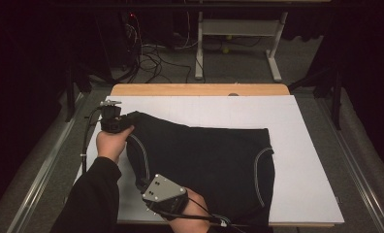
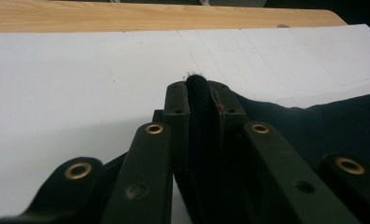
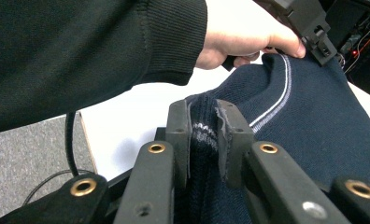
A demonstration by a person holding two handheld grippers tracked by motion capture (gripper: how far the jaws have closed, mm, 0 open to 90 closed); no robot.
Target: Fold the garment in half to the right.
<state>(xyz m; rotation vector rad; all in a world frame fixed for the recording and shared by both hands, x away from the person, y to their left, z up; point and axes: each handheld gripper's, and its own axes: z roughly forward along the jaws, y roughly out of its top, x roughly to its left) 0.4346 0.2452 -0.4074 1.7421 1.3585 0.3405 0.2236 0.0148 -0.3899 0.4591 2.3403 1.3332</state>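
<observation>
Fingers (image 2: 177,109) of the left gripper (image 2: 199,93) are clamped on a fold of the dark garment (image 1: 204,160); those of the right gripper (image 3: 202,123) likewise pinch a striped edge of it between their pads. Beneath lies the white sheet (image 1: 296,145), covering most of the wooden table (image 1: 200,89). On it the garment spreads across the centre, its left side raised at two points. In the high view, the left gripper (image 1: 124,121) holds the far left corner just above the sheet, while the right gripper (image 1: 149,187) holds the near left edge. A pale piped seam (image 3: 276,105) runs along the fabric between the two grips.
</observation>
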